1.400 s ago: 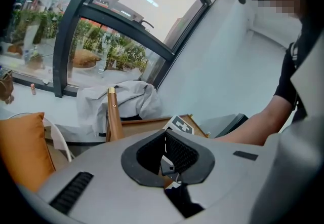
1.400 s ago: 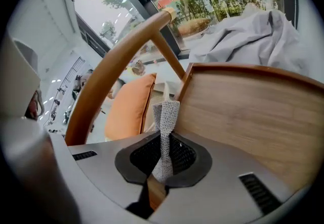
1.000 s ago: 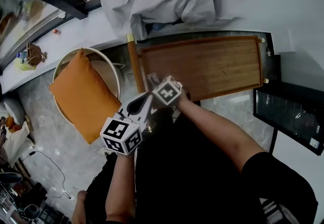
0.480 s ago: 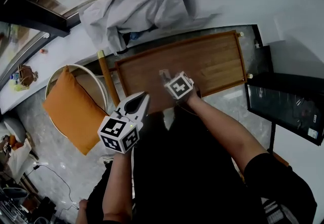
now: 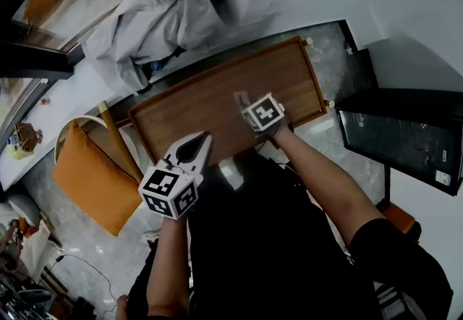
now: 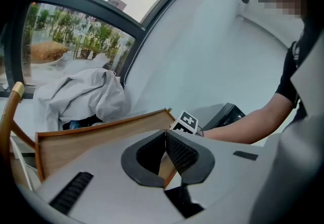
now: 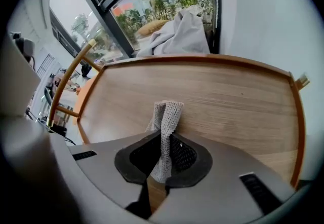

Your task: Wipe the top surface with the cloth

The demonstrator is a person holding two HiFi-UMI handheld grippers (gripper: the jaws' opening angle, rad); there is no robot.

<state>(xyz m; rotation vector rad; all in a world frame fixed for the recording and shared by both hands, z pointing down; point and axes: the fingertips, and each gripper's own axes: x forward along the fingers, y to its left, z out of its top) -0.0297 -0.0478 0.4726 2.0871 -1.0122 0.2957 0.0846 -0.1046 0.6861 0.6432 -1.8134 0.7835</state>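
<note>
Where the right gripper (image 7: 163,143) pinches it, the cloth (image 7: 166,115), a grey knitted strip folded double, stands up out of the fully closed jaws over the near part of the wooden top (image 7: 230,94); contact with the wood cannot be told. The top is tray-like, a board with a raised rim. Left gripper (image 6: 165,139): jaws together, holding nothing, at the top's near edge. Beyond the far rim, a heap of pale grey fabric (image 5: 155,22); to the left, an orange cushion (image 5: 90,175); to the right, a black cabinet (image 5: 405,139)
</note>
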